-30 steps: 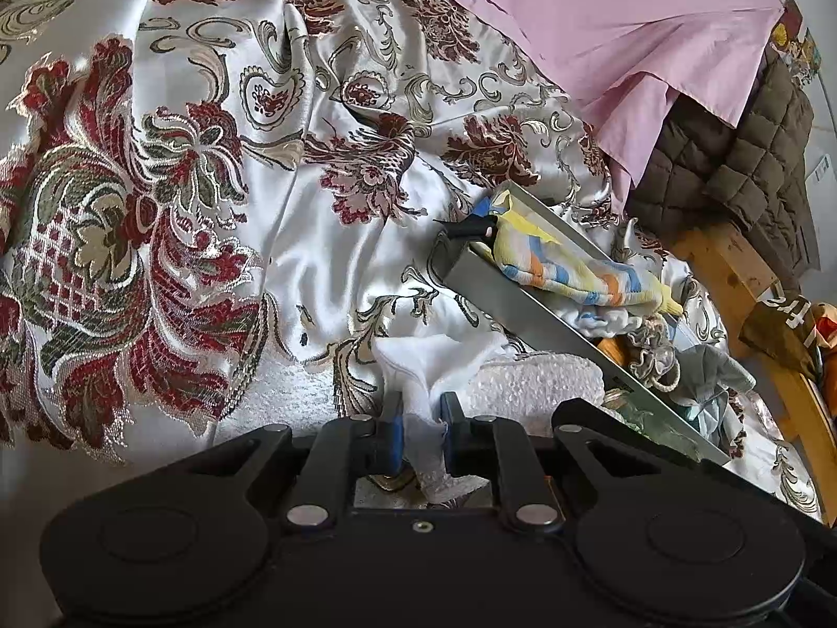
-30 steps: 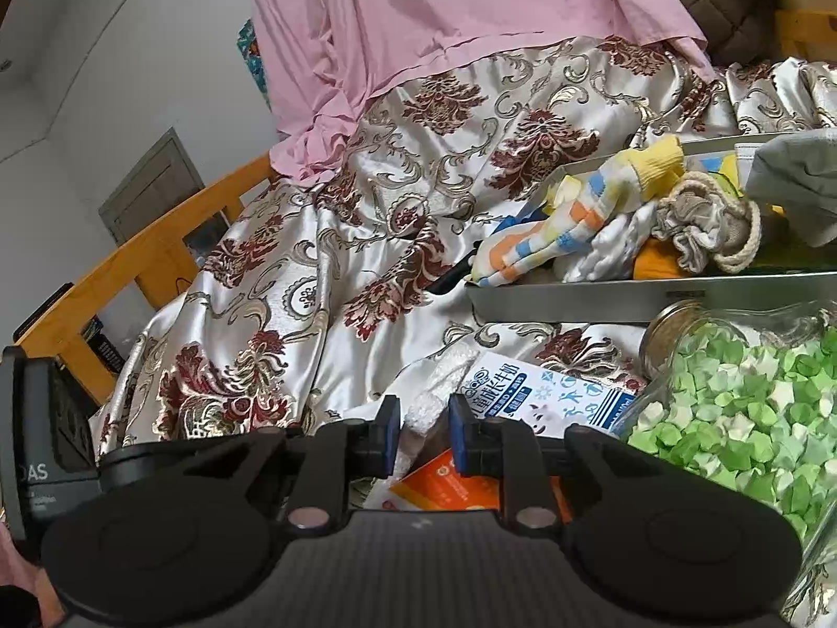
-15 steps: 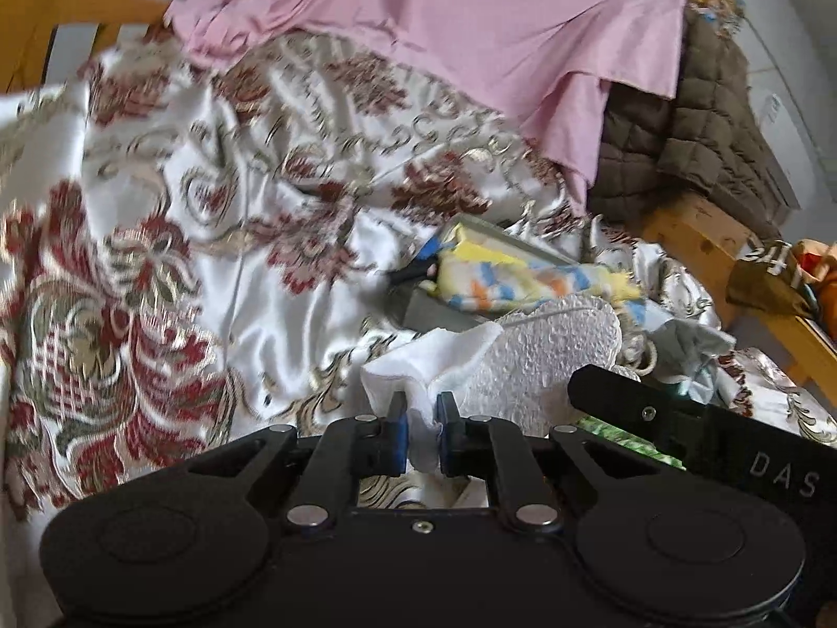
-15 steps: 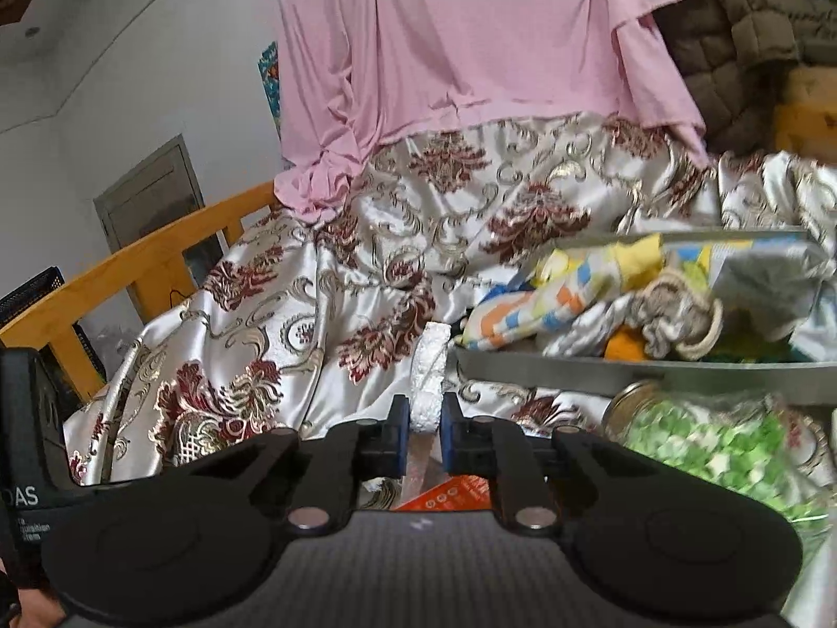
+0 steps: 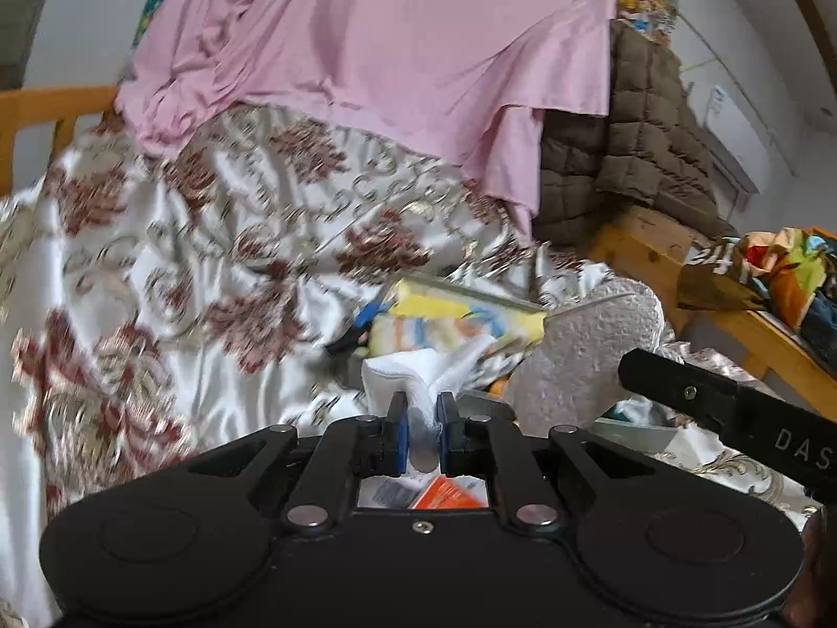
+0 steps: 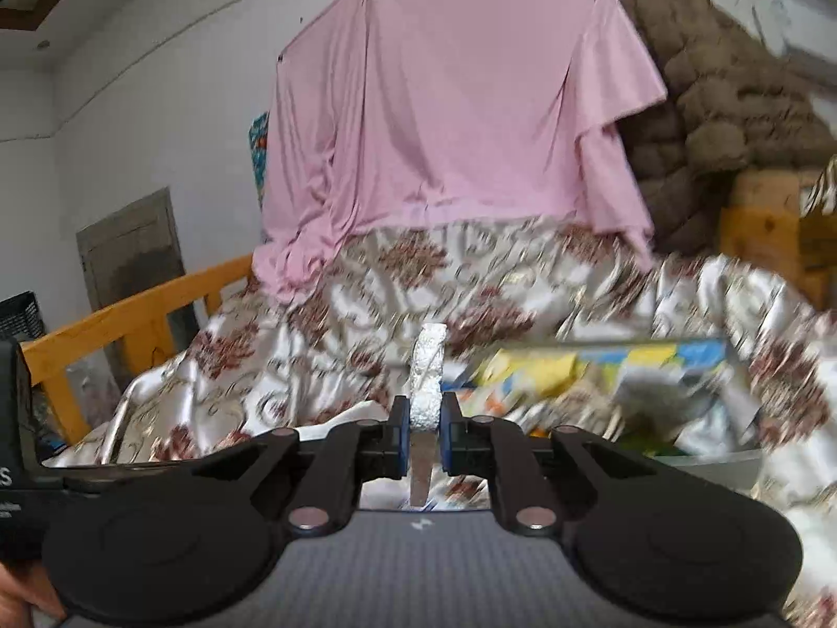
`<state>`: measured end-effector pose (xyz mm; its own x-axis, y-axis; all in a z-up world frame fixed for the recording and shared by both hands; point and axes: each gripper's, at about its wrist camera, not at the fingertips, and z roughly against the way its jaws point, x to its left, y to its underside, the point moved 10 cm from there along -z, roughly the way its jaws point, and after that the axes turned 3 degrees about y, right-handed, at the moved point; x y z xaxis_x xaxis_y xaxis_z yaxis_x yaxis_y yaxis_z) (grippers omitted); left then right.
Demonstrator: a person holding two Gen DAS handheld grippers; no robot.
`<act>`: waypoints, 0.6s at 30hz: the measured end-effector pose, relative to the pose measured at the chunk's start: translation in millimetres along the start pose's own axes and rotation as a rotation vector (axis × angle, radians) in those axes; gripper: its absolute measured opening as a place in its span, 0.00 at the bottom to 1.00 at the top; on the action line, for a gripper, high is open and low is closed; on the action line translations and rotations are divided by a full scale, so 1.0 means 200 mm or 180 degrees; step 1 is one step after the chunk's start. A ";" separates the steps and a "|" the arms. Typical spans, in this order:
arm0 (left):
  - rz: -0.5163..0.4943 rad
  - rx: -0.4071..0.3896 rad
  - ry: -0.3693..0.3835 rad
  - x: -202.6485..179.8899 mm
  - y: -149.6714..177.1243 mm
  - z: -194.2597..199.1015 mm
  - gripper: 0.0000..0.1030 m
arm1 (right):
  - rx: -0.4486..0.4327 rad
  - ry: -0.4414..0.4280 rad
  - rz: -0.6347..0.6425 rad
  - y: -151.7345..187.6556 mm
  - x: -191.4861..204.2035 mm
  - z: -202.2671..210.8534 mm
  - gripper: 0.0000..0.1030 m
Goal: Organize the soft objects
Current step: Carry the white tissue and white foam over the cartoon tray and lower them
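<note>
Left gripper (image 5: 420,413) clenched on the white fabric upper of a slipper (image 5: 586,350). White cloth bunches up just ahead of the blue pads (image 5: 402,432); the pale textured sole fans out to the right of the gripper, lifted off the bed.

Left of and beyond the gripper: floral satin bedspread (image 5: 172,272), wooden bed rail (image 5: 47,104) at far left edge. Pink cloth (image 5: 376,47) hangs ahead, above the bedspread. Brown quilted jacket (image 5: 633,157) to its right.

Just ahead of the gripper, behind the slipper: a grey tray (image 5: 471,290) on the bedspread, blurred. In it a striped yellow, blue and orange sock (image 5: 450,319); other contents too blurred to tell.

Black body of the other gripper crosses the lower right of the left wrist view.

Right gripper (image 6: 422,421) clenched on the same slipper's sole (image 6: 428,377), seen edge-on, standing upright between the blue pads and sticking out ahead of them. Tray (image 6: 617,348) is ahead and to the right of this gripper, motion-blurred, with yellow and blue fabric showing in it. Pink cloth (image 6: 450,120) straight ahead, bed rail (image 6: 141,319) to the left.
</note>
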<state>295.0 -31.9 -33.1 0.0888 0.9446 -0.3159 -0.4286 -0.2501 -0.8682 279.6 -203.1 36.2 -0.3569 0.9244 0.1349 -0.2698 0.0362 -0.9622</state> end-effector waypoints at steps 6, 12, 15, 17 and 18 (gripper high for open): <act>-0.0331 -0.0101 0.0107 -0.22 -0.23 -0.11 0.11 | -0.0325 0.0115 0.0136 -0.23 -0.24 -0.09 0.11; -0.0447 -0.0171 0.0135 -0.45 -0.47 -0.37 0.11 | -0.0497 0.0088 -0.0357 -0.38 -0.58 -0.23 0.11; -0.0505 -0.0169 0.0112 -0.56 -0.52 -0.53 0.11 | -0.0550 0.0113 -0.0565 -0.40 -0.72 -0.29 0.12; -0.0508 -0.0133 0.0103 -0.62 -0.54 -0.63 0.11 | -0.0581 0.0113 -0.0696 -0.41 -0.81 -0.31 0.12; -0.0506 -0.0105 0.0090 -0.65 -0.53 -0.68 0.11 | -0.0597 0.0129 -0.0736 -0.41 -0.85 -0.32 0.12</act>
<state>451.3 -155.9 48.5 0.1787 0.9666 -0.1838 -0.3773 -0.1052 -0.9201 419.9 -339.6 76.3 -0.2683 0.8977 0.3496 -0.1685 0.3136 -0.9345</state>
